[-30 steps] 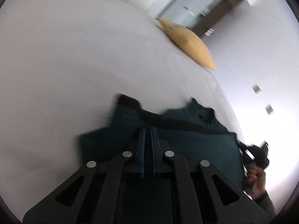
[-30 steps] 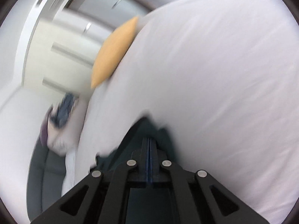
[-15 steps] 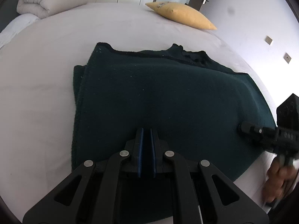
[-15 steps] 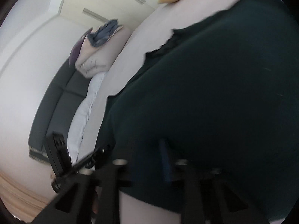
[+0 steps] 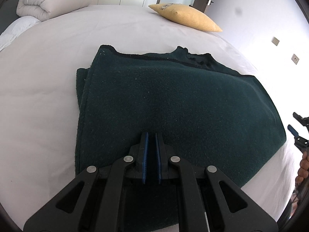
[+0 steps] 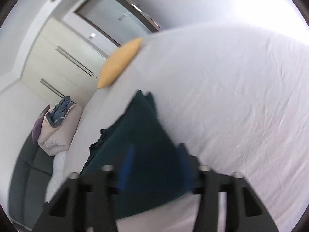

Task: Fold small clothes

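A dark green knitted garment [image 5: 173, 104] lies folded over on the white bed [image 5: 48, 96]; its neck edge is at the far side. My left gripper [image 5: 151, 135] sits over its near edge with a narrow gap between the blue pads, and I cannot tell whether cloth is pinched there. My right gripper [image 6: 156, 150] is open wide and blurred, held above the garment [image 6: 139, 135]. It also shows at the right edge of the left wrist view [image 5: 297, 129], apart from the cloth.
A yellow pillow [image 5: 185, 19] lies at the far side of the bed. A rolled beige duvet [image 5: 50, 0] with blue clothes on top sits on a grey sofa [image 6: 29, 183] at the left. Wardrobe doors [image 6: 63, 58] and a door stand behind.
The garment was carried over and laid down folded on the bed. My right gripper has let go, opened wide and pulled away. The left pads have parted slightly.
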Action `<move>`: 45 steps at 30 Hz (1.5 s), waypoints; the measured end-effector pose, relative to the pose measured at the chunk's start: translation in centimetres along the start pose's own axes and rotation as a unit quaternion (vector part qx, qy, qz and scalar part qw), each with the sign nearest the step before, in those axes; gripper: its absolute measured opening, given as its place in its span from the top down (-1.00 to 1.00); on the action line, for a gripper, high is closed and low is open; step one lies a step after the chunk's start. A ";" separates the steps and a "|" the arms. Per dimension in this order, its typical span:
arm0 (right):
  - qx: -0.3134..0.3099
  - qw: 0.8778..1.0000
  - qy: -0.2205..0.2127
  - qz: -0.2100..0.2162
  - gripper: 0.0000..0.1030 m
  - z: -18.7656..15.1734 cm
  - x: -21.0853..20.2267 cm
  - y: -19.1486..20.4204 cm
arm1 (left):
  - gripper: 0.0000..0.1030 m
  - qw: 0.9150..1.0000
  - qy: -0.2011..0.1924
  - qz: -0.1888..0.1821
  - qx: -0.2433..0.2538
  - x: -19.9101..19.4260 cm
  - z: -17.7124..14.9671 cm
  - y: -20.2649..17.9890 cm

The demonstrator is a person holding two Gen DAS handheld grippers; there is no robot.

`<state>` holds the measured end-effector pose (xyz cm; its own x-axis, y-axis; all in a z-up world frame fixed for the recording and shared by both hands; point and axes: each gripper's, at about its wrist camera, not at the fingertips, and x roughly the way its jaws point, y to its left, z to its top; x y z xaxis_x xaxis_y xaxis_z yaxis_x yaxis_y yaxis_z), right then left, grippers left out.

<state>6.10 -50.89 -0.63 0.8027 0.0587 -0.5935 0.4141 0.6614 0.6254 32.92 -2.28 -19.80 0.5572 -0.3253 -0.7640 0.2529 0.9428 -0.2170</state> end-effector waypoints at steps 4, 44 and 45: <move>-0.052 0.998 0.027 0.037 -0.19 -1.9 1.0 4.7 | 0.86 1.000 0.005 -0.002 -0.001 0.1 0.2 -0.2; -0.134 0.936 0.281 0.167 -0.51 -10.1 15.2 20.3 | 0.44 0.858 0.140 -0.343 -0.355 2.6 -1.5 14.3; -0.136 0.935 0.286 0.161 -0.51 -10.3 15.7 20.4 | 0.46 0.853 0.132 -0.349 -0.364 2.6 -1.7 14.7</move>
<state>22.70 -28.73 -2.37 0.4737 0.6267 -0.6188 0.0026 0.7016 0.7126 36.71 10.84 -25.96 0.2497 -0.8894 -0.3830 -0.1619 0.3517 -0.9220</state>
